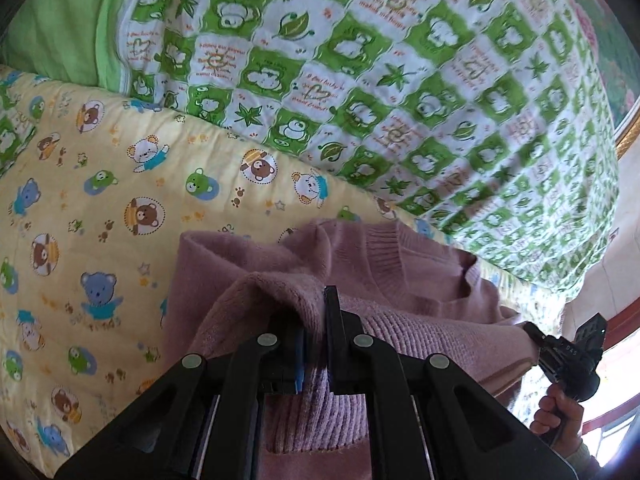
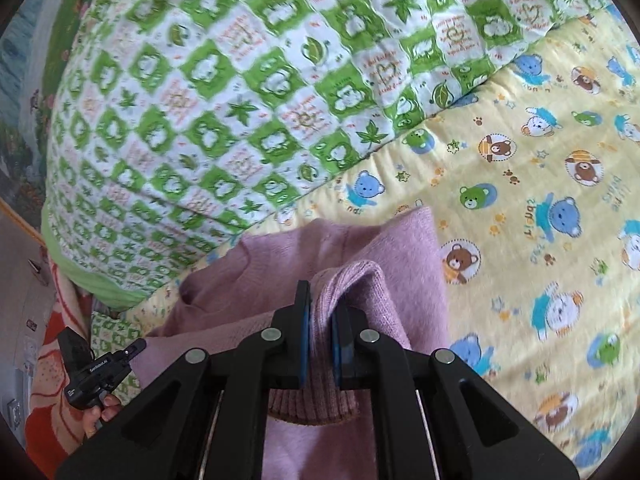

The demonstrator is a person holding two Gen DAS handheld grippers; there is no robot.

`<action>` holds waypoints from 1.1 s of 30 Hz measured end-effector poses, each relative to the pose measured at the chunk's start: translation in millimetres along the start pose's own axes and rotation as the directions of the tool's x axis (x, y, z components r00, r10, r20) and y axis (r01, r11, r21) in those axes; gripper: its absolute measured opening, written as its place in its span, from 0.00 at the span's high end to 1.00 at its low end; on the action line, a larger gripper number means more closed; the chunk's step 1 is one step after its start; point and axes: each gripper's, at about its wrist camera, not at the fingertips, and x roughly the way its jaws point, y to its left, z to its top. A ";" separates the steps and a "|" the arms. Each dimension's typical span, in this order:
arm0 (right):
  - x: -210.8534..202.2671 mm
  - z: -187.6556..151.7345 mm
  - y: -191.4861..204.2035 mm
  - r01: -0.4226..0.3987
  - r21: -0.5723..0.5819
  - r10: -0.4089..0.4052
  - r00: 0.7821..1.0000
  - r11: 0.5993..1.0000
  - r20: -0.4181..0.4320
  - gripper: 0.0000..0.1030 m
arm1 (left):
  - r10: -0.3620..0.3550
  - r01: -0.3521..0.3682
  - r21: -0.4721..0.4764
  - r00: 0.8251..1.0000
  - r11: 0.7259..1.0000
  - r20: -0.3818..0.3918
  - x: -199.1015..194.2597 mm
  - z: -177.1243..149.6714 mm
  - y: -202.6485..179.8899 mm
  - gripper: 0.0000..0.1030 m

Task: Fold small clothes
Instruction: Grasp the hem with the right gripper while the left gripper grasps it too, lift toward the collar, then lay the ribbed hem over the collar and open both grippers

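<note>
A small pink knitted sweater lies on a yellow bear-print sheet, its ribbed neckline toward the quilt. My left gripper is shut on a bunched fold of the sweater, with the ribbed hem hanging between its jaws. My right gripper is shut on another ribbed edge of the same sweater. Each gripper shows in the other's view, held by a hand: the right one at the sweater's far edge, the left one likewise.
A thick green-and-white patterned quilt is piled just beyond the sweater. A green pillow lies at the far left. The bear-print sheet spreads wide to the right in the right wrist view. An orange patterned cloth hangs at the bed edge.
</note>
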 end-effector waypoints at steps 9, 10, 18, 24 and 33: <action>31.4 10.2 -13.4 0.023 0.056 -0.021 0.999 0.998 -0.039 0.86 | 0.035 -0.035 0.007 0.998 0.999 -0.050 27.4 1.2 5.2 0.89; 31.5 10.8 -13.6 0.019 0.063 -0.016 0.999 0.998 -0.045 0.83 | 0.024 -0.024 -0.004 0.998 1.000 -0.051 24.5 1.6 6.3 0.87; -8.4 17.3 -10.4 -0.002 0.094 -0.003 0.999 0.996 0.052 0.44 | 0.067 -0.067 0.007 0.997 0.998 0.049 -39.2 -6.2 1.5 0.53; -47.0 -6.3 14.1 -0.057 -0.050 0.062 0.994 0.997 0.090 0.44 | -0.093 0.096 0.163 0.995 0.982 -0.027 -72.4 -61.1 -36.8 0.53; 10.7 -103.1 90.3 -0.185 -0.470 0.061 0.962 0.863 -0.267 0.63 | -0.073 0.165 0.343 0.961 0.925 -0.266 7.6 -124.1 -100.0 0.55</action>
